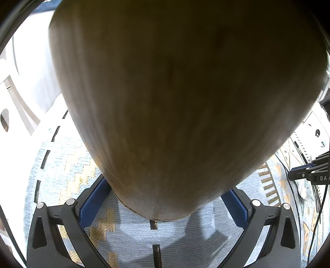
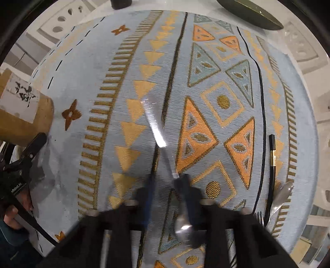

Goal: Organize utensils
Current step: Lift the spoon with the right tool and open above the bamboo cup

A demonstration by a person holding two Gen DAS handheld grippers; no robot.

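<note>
A wide brown cylindrical holder (image 1: pixel 165 92) fills the left wrist view. My left gripper (image 1: pixel 165 187) is shut on its lower end, with a blue pad against each side. In the right wrist view the same holder (image 2: pixel 24 117), with a white label, stands at the left edge of the patterned cloth (image 2: pixel 99 61). My right gripper (image 2: pixel 167 185) points down at the cloth and is blurred. It is shut on a clear plastic spoon (image 2: pixel 156 129). The spoon's handle reaches out ahead of the fingers and its bowl lies back near the camera.
At the cloth's right edge lie a black stick with a gold band (image 2: pixel 272 152), a second clear spoon (image 2: pixel 283 194) and a fork (image 2: pixel 258 216). A dark leaf-shaped dish (image 2: pixel 249 11) sits beyond the cloth. A person's hand (image 2: pixel 11 212) is at lower left.
</note>
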